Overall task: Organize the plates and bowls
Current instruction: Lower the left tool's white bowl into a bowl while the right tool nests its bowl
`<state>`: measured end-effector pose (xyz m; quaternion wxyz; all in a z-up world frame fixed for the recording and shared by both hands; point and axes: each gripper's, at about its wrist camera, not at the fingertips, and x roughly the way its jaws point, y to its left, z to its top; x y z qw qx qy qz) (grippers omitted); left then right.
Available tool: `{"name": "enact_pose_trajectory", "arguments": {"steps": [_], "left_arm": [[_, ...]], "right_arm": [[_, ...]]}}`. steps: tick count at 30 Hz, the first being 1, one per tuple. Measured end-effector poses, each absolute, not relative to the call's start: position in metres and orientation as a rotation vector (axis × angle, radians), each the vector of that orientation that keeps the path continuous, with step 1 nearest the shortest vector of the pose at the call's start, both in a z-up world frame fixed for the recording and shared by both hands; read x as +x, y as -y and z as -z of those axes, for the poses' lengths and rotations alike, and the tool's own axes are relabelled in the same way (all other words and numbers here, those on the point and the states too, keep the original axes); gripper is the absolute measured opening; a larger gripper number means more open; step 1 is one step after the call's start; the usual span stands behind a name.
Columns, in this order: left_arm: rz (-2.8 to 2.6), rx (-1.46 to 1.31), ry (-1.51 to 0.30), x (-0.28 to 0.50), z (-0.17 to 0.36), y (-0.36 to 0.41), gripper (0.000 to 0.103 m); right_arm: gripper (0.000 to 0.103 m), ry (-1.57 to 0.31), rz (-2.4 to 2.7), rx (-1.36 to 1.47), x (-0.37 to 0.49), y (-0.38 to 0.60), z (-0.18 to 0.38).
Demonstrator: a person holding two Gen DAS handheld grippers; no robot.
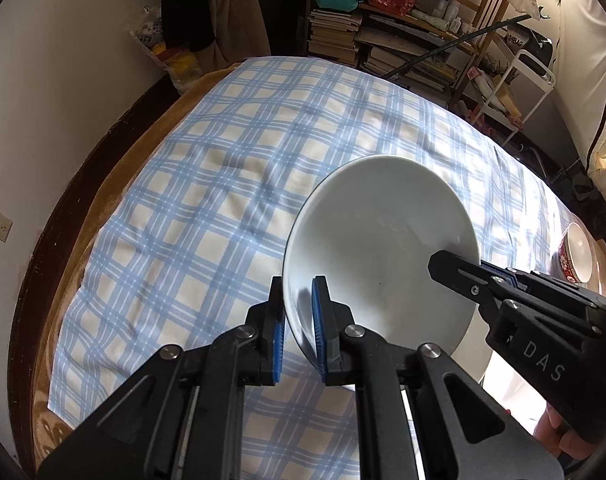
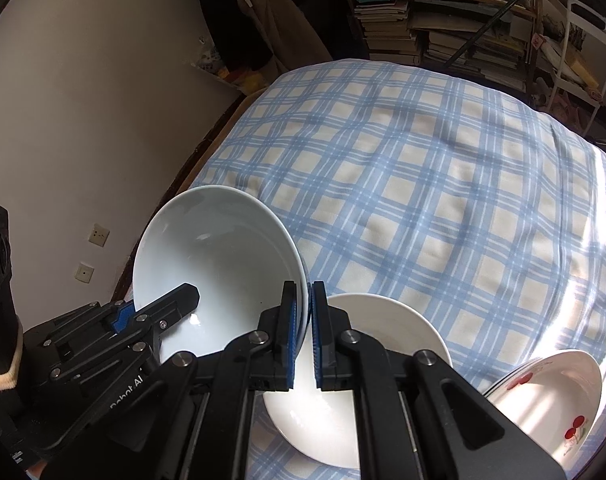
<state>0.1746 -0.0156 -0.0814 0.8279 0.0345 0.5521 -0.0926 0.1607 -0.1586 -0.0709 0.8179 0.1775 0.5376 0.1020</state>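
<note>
A plain white bowl [image 1: 383, 248] is held tilted above the blue checked tablecloth [image 1: 223, 184]. My left gripper [image 1: 297, 322] is shut on its near left rim. My right gripper [image 1: 459, 264] is shut on its right rim. In the right wrist view the same bowl [image 2: 219, 256] sits between my right gripper [image 2: 303, 332] and my left gripper [image 2: 159, 312]. A second white bowl [image 2: 367, 364] rests on the cloth just below and right of the held one. A cherry-patterned bowl stack [image 2: 551, 400] stands at the lower right.
A red-patterned bowl [image 1: 575, 256] sits at the table's right edge. Bookshelves [image 1: 383, 32] and a white cart [image 1: 519, 88] stand beyond the far edge. A wall [image 1: 63, 80] runs along the left side of the table.
</note>
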Motion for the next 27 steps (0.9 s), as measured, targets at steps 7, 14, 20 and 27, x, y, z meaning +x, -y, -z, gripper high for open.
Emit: {"name": "enact_pose_trajectory", "arguments": {"steps": [7,14,20,27], "left_arm": [[0.223,0.112,-1.193,0.158,0.09,0.033,0.013],[0.25,0.152,-1.182,0.142,0.089,0.051,0.013],[0.269,0.177,-1.209,0.133,0.098,0.061,0.013],[0.289,0.201,-1.232,0.128,0.107,0.068,0.013]], "right_arm": [[0.008,-1.169,-0.184,0.374,0.141,0.17,0.076],[0.008,-1.166,-0.172,0.395,0.122,0.186,0.08],[0.008,-1.171,-0.153,0.405,0.108,0.194,0.086],[0.008,-1.18,-0.135,0.41,0.097,0.2,0.094]]}}
